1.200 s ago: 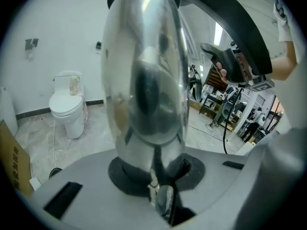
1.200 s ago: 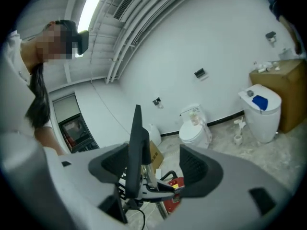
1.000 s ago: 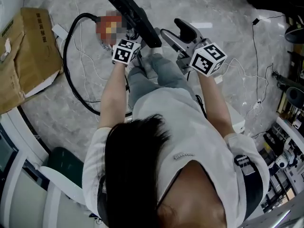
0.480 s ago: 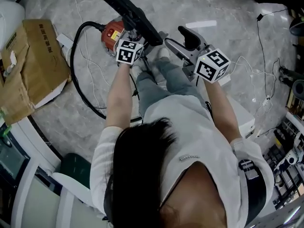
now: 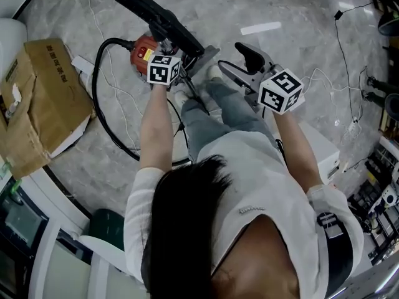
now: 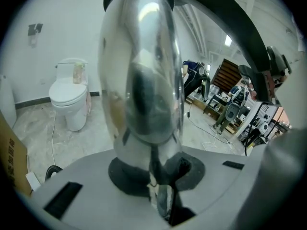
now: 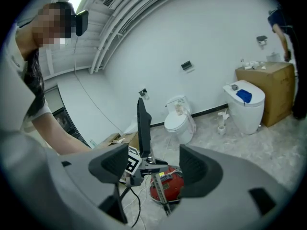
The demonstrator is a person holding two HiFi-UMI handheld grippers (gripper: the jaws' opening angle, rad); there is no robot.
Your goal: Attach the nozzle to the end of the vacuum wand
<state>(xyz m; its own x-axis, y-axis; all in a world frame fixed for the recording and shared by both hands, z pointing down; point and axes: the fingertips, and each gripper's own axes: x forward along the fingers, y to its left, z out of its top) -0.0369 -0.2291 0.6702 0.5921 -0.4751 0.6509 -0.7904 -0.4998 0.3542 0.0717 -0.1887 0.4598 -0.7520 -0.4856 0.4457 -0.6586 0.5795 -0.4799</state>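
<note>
A long black floor nozzle slants up and to the left, its grey neck at the top end of the chrome wand. Whether the neck is fully seated on the wand I cannot tell. My left gripper is shut on the wand just below that neck. In the left gripper view the shiny tube fills the space between the left gripper pads. My right gripper hangs open to the right of the wand, apart from it. The right gripper view shows the nozzle upright between its spread jaws.
The red vacuum body sits on the marble floor beyond my left hand, with its black hose looping left. A cardboard box lies far left. A white box and cables are on the right. A toilet stands ahead.
The left gripper has carried the wand and nozzle lower and a little to the left. The right gripper has sunk slightly. Neither pair of jaws has changed.
</note>
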